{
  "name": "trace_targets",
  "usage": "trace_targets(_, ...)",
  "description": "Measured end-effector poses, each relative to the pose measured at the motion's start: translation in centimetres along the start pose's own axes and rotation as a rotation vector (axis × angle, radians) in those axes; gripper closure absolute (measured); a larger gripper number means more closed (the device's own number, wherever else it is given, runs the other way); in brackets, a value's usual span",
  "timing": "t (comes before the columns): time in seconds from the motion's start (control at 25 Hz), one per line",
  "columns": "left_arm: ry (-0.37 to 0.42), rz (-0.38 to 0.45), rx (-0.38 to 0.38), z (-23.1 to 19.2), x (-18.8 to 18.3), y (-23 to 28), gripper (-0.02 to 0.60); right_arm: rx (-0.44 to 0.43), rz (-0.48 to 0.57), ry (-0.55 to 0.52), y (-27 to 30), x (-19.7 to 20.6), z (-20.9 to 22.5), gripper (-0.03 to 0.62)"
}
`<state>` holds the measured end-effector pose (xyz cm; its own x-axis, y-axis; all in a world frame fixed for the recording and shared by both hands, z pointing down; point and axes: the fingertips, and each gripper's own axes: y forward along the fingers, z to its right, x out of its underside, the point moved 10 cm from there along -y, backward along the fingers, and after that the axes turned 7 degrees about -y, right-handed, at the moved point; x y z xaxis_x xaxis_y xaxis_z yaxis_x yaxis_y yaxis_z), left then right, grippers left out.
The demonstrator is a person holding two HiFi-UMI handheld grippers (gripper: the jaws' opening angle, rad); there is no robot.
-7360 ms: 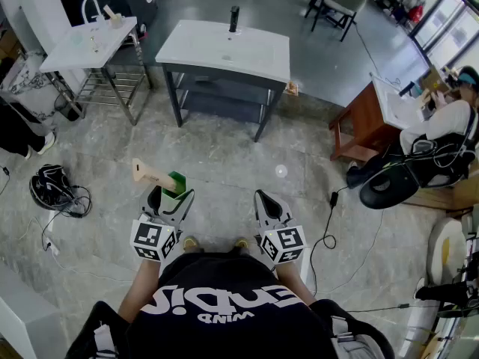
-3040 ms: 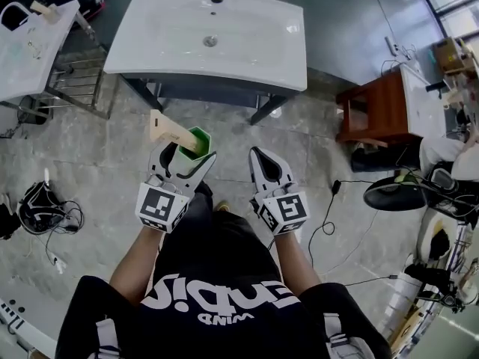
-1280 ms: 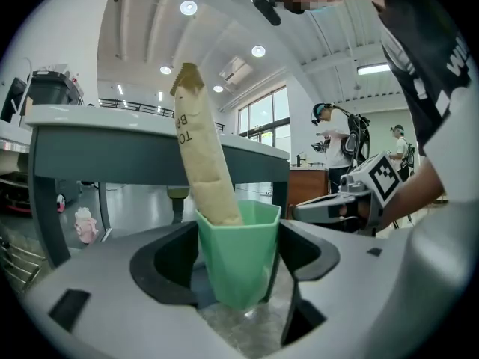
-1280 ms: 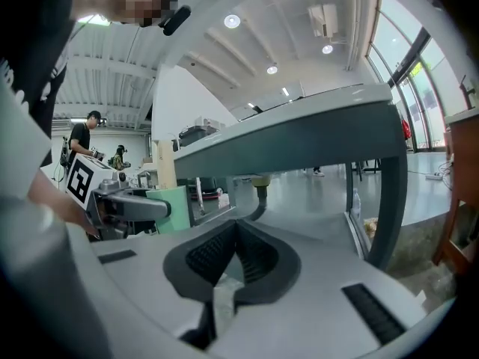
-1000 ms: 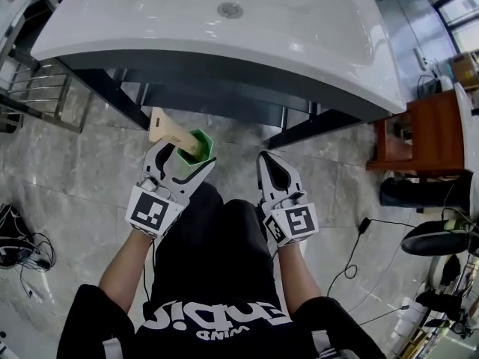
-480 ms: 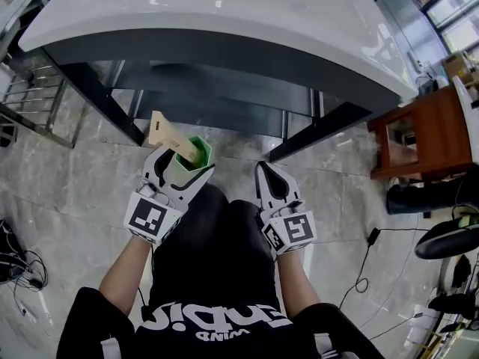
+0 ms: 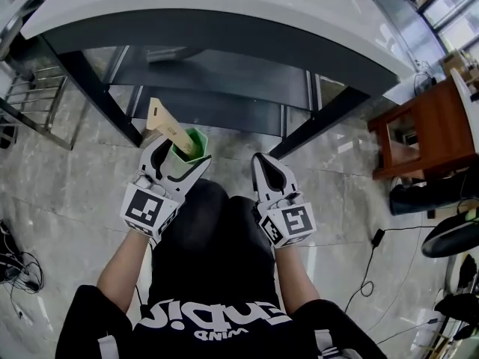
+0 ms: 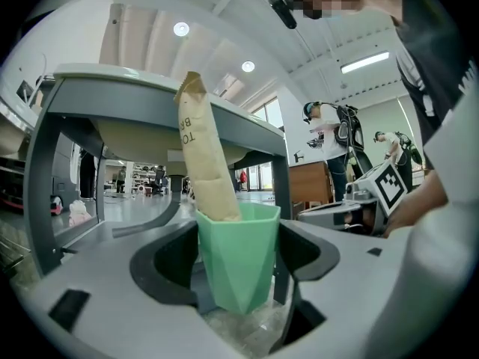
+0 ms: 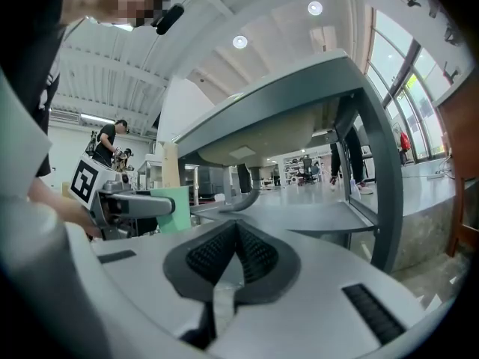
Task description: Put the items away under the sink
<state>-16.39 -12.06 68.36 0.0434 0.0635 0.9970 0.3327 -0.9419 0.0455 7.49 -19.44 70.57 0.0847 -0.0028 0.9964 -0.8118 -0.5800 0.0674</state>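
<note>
My left gripper is shut on a green faceted cup. A tan paper-wrapped toothbrush pack stands slanted in the cup. The cup hangs low in front of the white sink, just before its dark shelf underneath. My right gripper is shut and holds nothing, beside the left one. The right gripper view shows the cup at its left and the shelf ahead.
The sink stands on dark metal legs at both sides; one leg rises close on my right. A chrome rack stands to the left and a wooden table to the right. The floor is grey marble tile.
I have crouched closer to the sink over the last seconds. The shelf underneath has come into view, and both grippers have shifted slightly toward it with the cup still held.
</note>
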Motion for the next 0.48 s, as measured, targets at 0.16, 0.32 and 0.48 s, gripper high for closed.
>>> trace_targets(0.16, -0.008, 0.01, 0.01, 0.1, -0.1, 0.4, 0.23, 0.002, 0.023, -0.009, -0.3, -0.1, 0.2, 0.576)
trace_targets(0.32, -0.025, 0.027, 0.014, 0.0, 0.0, 1.0, 0.23, 0.026, 0.043, -0.021, -0.5, -0.5, 0.5, 0.576)
trace_targets(0.48, -0.018, 0.028, 0.043, -0.3, 0.0, 2.5, 0.23, 0.039, 0.043, -0.031, -0.6, -0.9, 0.5, 0.576)
